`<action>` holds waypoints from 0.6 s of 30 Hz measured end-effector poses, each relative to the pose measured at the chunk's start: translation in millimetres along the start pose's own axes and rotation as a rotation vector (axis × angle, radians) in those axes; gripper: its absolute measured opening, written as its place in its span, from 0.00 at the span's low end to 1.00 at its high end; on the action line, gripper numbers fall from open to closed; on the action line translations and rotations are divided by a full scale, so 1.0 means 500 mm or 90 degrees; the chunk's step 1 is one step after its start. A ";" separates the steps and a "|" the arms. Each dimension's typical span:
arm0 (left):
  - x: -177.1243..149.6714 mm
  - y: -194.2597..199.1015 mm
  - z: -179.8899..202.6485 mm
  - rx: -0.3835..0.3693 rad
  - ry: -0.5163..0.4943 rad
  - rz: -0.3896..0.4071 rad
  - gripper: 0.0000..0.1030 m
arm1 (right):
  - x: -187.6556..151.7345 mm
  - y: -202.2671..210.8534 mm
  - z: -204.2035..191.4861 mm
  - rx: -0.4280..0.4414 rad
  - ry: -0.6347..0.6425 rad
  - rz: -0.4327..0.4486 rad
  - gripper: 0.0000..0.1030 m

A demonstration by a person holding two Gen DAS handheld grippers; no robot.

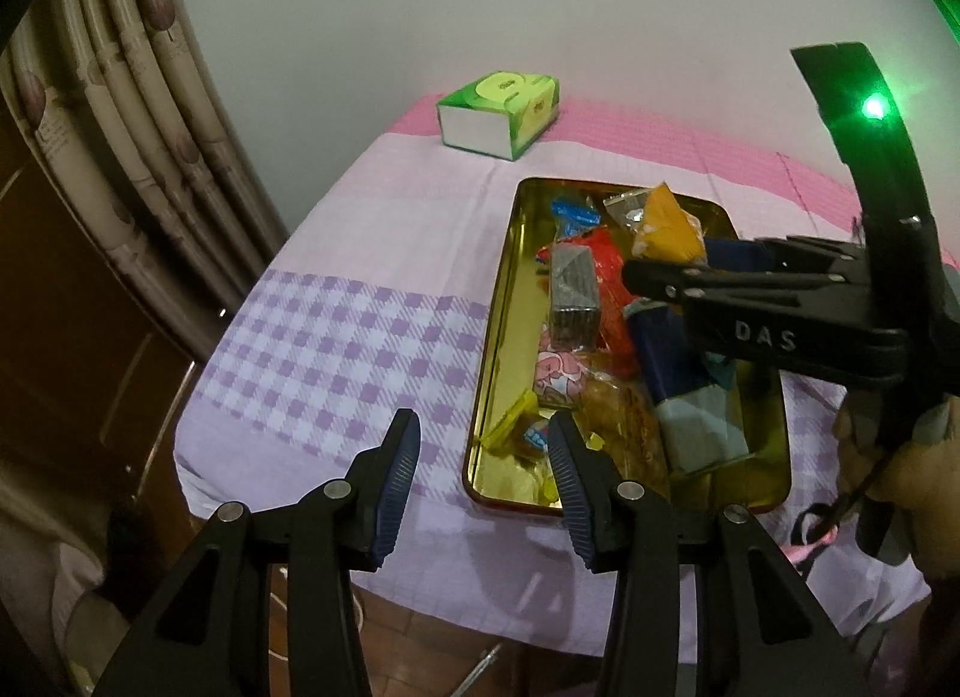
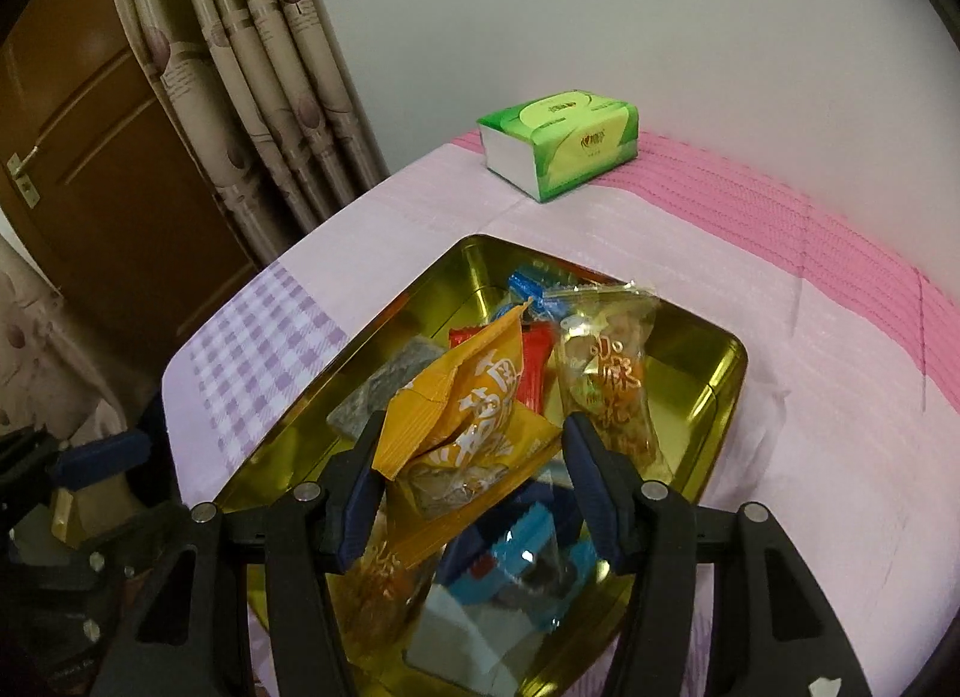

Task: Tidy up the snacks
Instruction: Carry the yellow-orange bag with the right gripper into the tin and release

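Observation:
A gold tin tray [image 1: 503, 301] lies on the lilac checked tablecloth, holding several wrapped snacks: a grey bar [image 1: 573, 289], a red packet [image 1: 612, 283], a long blue packet [image 1: 669, 367] and a pink one [image 1: 558, 376]. My right gripper [image 2: 474, 424] is shut on a yellow snack packet [image 2: 462, 415] and holds it above the middle of the tray [image 2: 708, 373]. A clear packet with orange print [image 2: 606, 379] lies just beyond it. From the left wrist, the right gripper [image 1: 672, 259] reaches in from the right with the yellow packet [image 1: 666, 220] at its tip. My left gripper [image 1: 483, 427] stands open and empty over the tray's near left corner.
A green tissue pack [image 1: 498, 114] [image 2: 558, 141] sits at the back of the table near the wall. Curtains [image 2: 270, 96] and a brown door [image 2: 90, 168] stand to the left, past the table's edge. Bare cloth lies left of the tray.

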State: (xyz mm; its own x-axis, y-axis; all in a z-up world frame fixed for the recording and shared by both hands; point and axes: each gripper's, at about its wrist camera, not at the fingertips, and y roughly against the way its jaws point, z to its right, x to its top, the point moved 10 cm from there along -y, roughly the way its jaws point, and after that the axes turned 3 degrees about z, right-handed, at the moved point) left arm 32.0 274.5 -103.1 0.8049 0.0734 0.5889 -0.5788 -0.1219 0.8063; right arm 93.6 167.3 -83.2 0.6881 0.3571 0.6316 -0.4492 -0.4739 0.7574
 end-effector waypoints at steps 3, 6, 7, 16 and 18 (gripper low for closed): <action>-0.002 -0.005 -0.004 -0.006 0.009 -0.007 0.44 | 0.001 -0.009 -0.002 -0.002 0.000 -0.005 0.54; -0.004 -0.009 -0.005 -0.010 0.014 -0.011 0.44 | 0.004 -0.020 -0.004 -0.003 -0.003 -0.007 0.55; -0.005 -0.010 -0.005 -0.011 0.014 -0.012 0.44 | 0.002 -0.024 -0.004 -0.002 -0.005 -0.009 0.55; -0.007 -0.011 0.001 -0.007 -0.001 -0.015 0.45 | -0.002 -0.037 0.006 -0.002 -0.027 -0.012 0.56; -0.006 -0.011 -0.001 -0.006 -0.003 -0.014 0.46 | 0.000 -0.035 0.006 -0.004 -0.027 -0.009 0.57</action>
State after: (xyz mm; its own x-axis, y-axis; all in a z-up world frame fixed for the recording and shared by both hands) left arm 32.6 275.3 -109.3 0.8183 0.0715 0.5703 -0.5616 -0.1116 0.8198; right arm 103.1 173.4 -96.7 0.7176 0.3293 0.6137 -0.4430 -0.4641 0.7671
